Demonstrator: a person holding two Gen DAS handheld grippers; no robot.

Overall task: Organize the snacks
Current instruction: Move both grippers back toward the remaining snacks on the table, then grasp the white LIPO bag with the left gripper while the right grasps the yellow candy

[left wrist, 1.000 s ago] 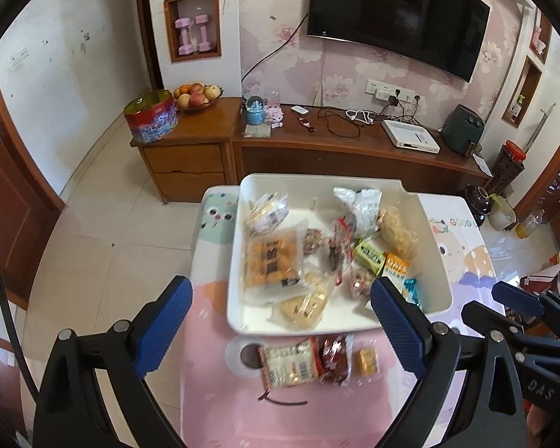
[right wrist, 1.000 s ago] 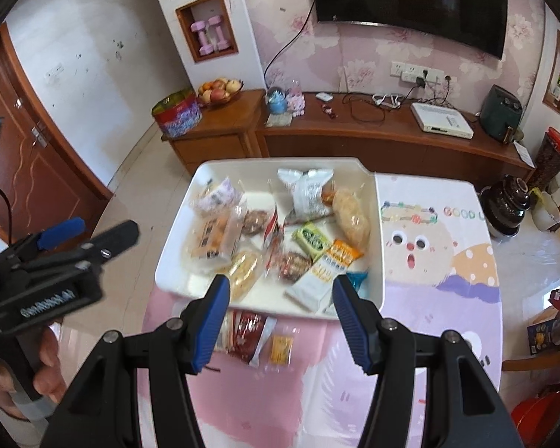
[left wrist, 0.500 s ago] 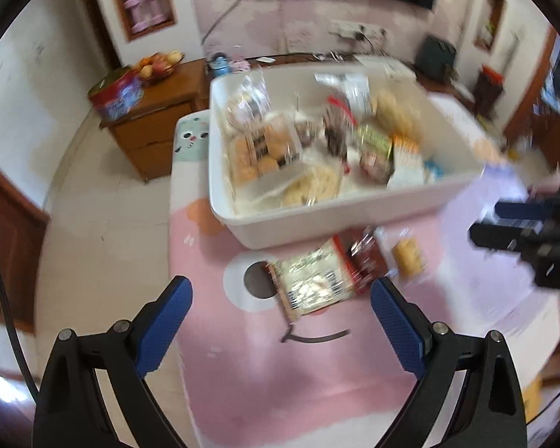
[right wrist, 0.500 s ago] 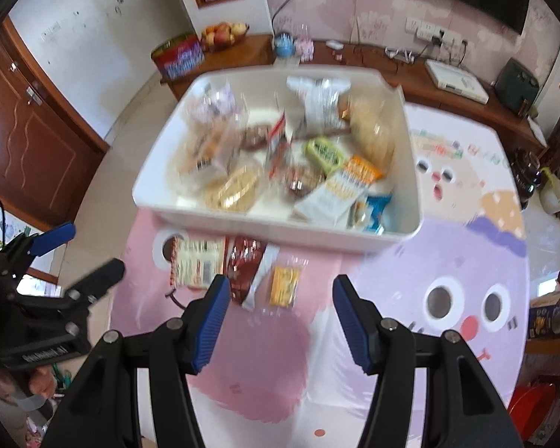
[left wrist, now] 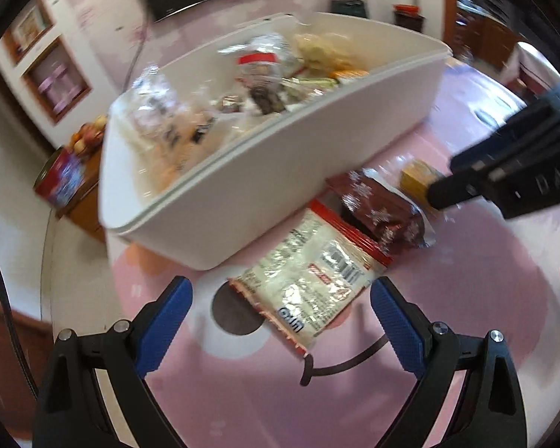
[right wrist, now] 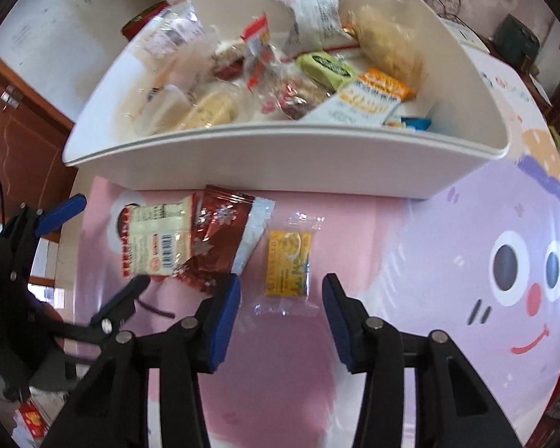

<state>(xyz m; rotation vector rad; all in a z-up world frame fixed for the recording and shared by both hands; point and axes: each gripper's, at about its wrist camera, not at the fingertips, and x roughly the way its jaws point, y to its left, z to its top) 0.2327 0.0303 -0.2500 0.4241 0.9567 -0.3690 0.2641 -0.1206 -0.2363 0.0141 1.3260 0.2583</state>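
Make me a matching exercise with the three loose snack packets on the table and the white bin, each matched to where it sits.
Things:
1. white packet with red edge
2. dark red snowflake packet
3. small yellow packet
4. white bin

Places:
A. right in front of the open right gripper
B. middle of the three, its edge over a neighbour
C. behind the loose packets, full of snacks
D. nearest the open left gripper

Pairs: 1-D, 2-B, 3-A, 4-C
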